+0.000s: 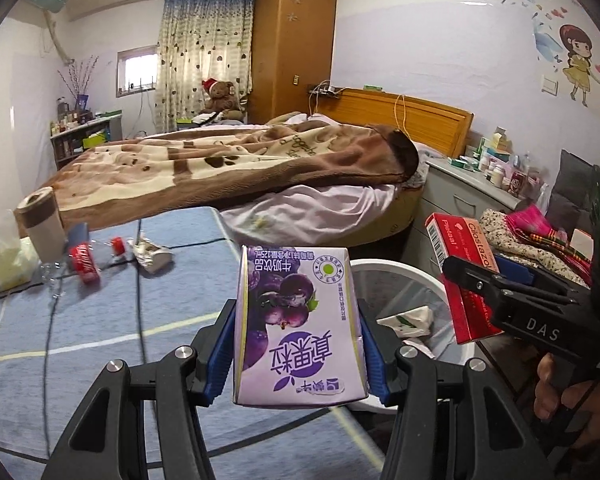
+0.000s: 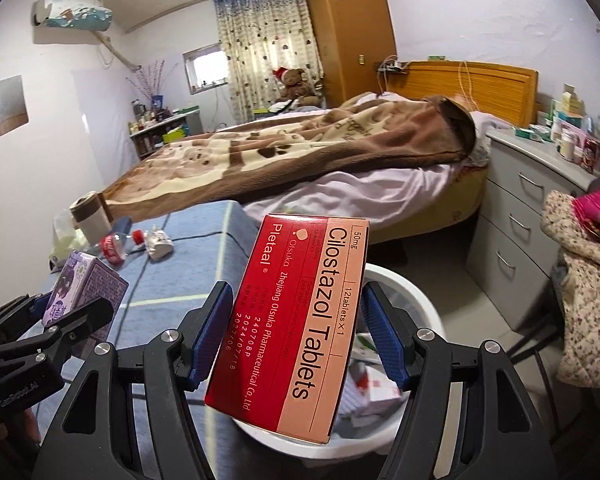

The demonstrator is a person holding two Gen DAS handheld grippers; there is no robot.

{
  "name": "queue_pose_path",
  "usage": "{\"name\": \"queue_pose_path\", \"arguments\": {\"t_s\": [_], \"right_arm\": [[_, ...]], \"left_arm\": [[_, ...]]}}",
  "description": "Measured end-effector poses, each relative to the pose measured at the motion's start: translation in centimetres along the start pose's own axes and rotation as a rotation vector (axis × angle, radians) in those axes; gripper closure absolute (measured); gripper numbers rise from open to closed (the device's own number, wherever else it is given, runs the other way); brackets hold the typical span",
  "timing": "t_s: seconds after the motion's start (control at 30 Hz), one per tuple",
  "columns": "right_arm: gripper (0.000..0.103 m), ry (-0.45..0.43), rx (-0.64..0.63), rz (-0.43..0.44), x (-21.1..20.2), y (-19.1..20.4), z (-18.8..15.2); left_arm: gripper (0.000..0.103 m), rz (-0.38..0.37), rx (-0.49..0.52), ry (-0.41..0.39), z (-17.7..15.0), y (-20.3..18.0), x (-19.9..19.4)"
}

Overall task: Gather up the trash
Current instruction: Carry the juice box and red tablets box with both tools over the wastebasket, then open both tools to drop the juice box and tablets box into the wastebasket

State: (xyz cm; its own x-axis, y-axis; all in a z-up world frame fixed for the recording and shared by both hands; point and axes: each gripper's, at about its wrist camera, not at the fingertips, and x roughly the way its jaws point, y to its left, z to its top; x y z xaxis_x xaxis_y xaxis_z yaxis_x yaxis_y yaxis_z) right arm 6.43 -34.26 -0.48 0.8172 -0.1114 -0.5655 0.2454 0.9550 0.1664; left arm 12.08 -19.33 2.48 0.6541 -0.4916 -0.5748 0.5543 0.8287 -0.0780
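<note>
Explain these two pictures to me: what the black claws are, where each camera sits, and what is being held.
No robot here: a person holds a two-fingered grabber in each hand, each with its own camera looking along the fingers. The left camera shows the left gripper clamped on a purple drink carton. The right camera shows the right gripper clamped on a red tablet box. A white bin sits below. On the blue table remain a cola bottle, a crumpled wrapper and a cup.
</note>
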Motion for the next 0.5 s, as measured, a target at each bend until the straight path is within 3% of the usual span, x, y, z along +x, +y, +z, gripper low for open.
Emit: {"name": "queue_pose_path", "arguments": {"t_s": [0.5], "right_arm": [[0.035,0.080,0.017,-0.034,1.9,-3.7,-1.0]], "left_arm": [[0.047,-0.087,0.035,0.079,-0.8,-4.8,4.7]]}}
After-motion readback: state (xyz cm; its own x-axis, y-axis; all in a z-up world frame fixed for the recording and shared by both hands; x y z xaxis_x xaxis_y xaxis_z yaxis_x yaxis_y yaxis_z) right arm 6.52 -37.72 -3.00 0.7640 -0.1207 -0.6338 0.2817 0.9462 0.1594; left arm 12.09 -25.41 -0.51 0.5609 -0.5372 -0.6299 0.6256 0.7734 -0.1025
